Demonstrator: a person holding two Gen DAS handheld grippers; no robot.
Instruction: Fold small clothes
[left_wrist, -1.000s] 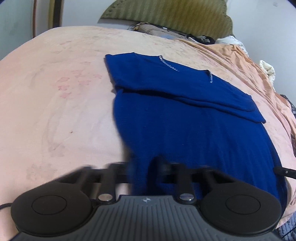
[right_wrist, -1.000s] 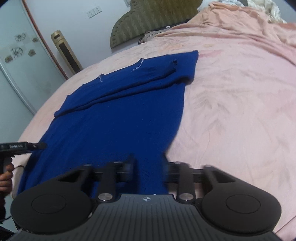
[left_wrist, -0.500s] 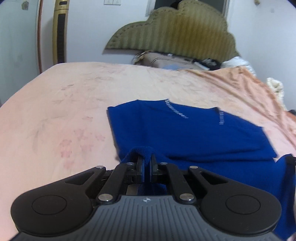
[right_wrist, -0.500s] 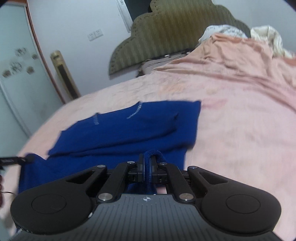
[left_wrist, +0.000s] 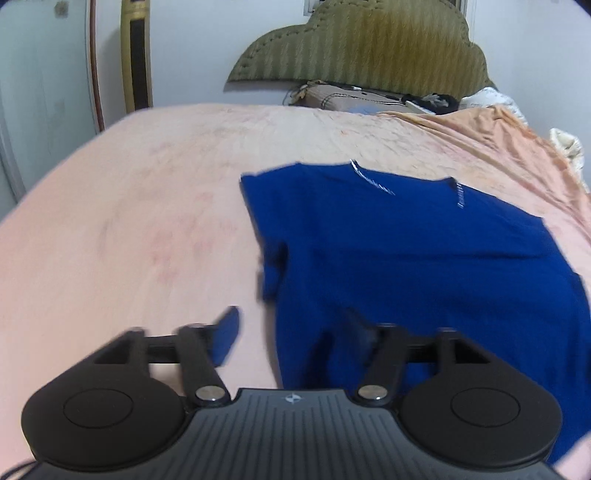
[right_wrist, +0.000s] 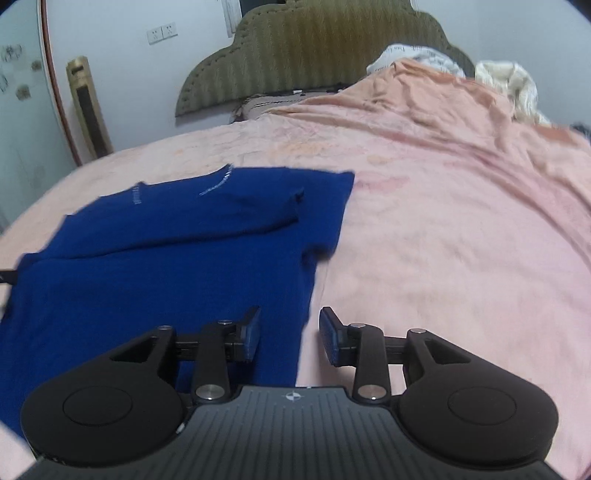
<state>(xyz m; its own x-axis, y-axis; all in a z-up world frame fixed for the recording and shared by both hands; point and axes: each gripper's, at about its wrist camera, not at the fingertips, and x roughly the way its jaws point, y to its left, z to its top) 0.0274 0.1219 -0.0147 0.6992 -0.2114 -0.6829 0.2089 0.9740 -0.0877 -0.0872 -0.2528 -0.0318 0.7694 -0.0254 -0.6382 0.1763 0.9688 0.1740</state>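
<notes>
Both grippers, left (left_wrist: 291, 332) and right (right_wrist: 290, 334), have released the blue shirt (left_wrist: 424, 258); jaws wide, empty. Bottom fold done at frame centre; further folds remain.

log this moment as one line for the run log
step: fold blue shirt | left claw: open at its left edge | right claw: open at its right edge | surface: pink bedspread

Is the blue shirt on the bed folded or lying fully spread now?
Partly folded: the blue shirt has a sleeve laid across its chest, and its lower part lies doubled up over it.
</notes>
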